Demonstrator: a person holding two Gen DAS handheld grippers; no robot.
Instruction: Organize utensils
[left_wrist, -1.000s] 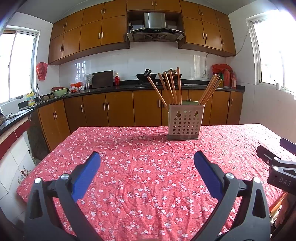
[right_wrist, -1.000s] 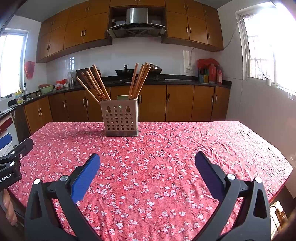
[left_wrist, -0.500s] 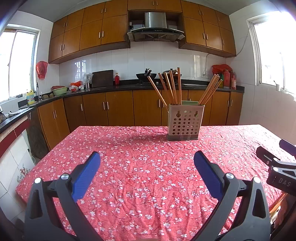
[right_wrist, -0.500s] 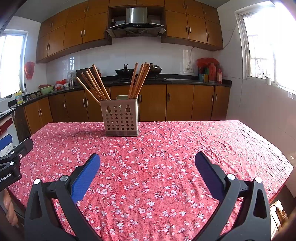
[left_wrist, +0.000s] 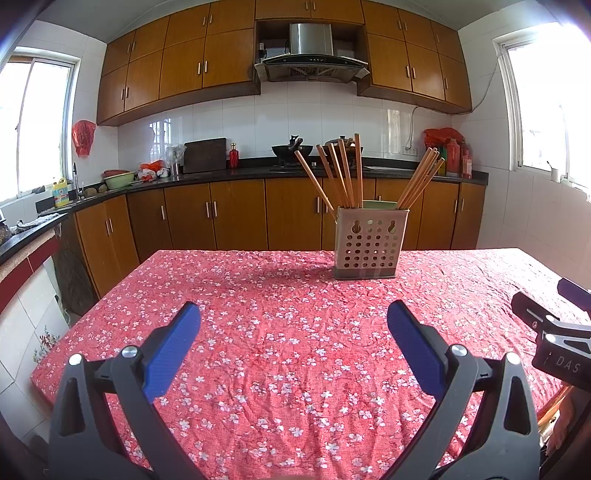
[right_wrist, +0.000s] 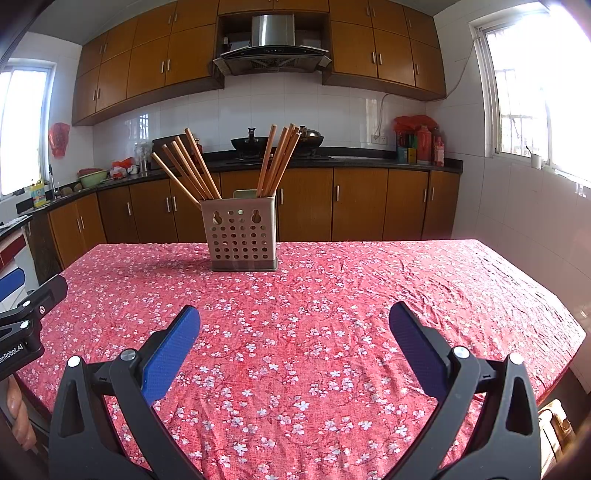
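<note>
Left wrist view: the left gripper (left_wrist: 293, 325), black with blue pads, has its jaws spread wide over the desk and nothing between them; at the right edge a slice of the right gripper (left_wrist: 554, 328) shows, lettered "DAS", too little to tell its state from here.
Right wrist view: the right gripper (right_wrist: 294, 326) shows fully, jaws wide apart and holding nothing; a slice of the left gripper (right_wrist: 26, 321) sits at the left edge beside the person's bare fingers (right_wrist: 20, 417).
Task's thing: a beige perforated plastic utensil holder (left_wrist: 370, 243) (right_wrist: 242, 234) stands upright on the far half of the desk, well apart from both grippers, right of centre in the left view and left of centre in the right view.
Contents: two bunches of long wooden chopsticks (left_wrist: 341, 173) (right_wrist: 190, 166), one fanned toward the left, one leaning right (left_wrist: 421, 179) (right_wrist: 279, 158); about five sticks in the left bunch, the right bunch too tightly packed to count.
Surface: a wrinkled red tablecloth with small white flowers (left_wrist: 295, 350) (right_wrist: 332, 314) covers the desk.
Room: a kitchen with brown wooden cabinets (left_wrist: 229, 218) above and below a dark counter, white wall tiles, a steel range hood (left_wrist: 312, 55), a black wok (left_wrist: 286, 149) and a window at each side.
</note>
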